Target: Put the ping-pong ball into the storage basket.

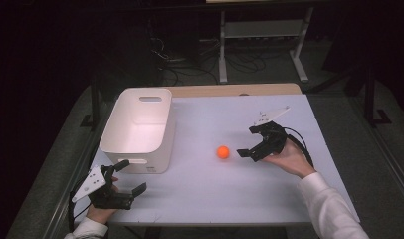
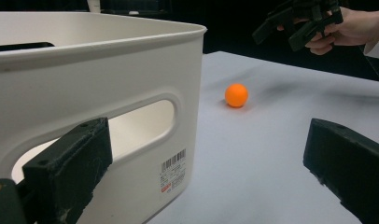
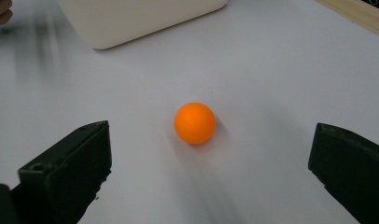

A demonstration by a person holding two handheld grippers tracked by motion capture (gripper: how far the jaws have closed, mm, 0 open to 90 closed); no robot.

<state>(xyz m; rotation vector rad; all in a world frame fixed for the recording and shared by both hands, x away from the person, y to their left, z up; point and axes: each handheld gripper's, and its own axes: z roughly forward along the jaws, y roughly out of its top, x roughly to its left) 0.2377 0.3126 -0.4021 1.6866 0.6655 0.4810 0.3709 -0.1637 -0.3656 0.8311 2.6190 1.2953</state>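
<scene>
My left gripper (image 1: 124, 179) rests wide open at the table's (image 1: 269, 199) seven o'clock corner, beside the white bin (image 1: 140, 124). The bin's barcode sticker (image 2: 173, 171) is too small to read. The orange ball (image 1: 223, 152) lies mid-table. My right gripper (image 1: 251, 141), at its three o'clock, gapes wide toward it, apart.

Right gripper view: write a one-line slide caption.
Open right gripper lined up on an orange ball resting on the white table.
</scene>
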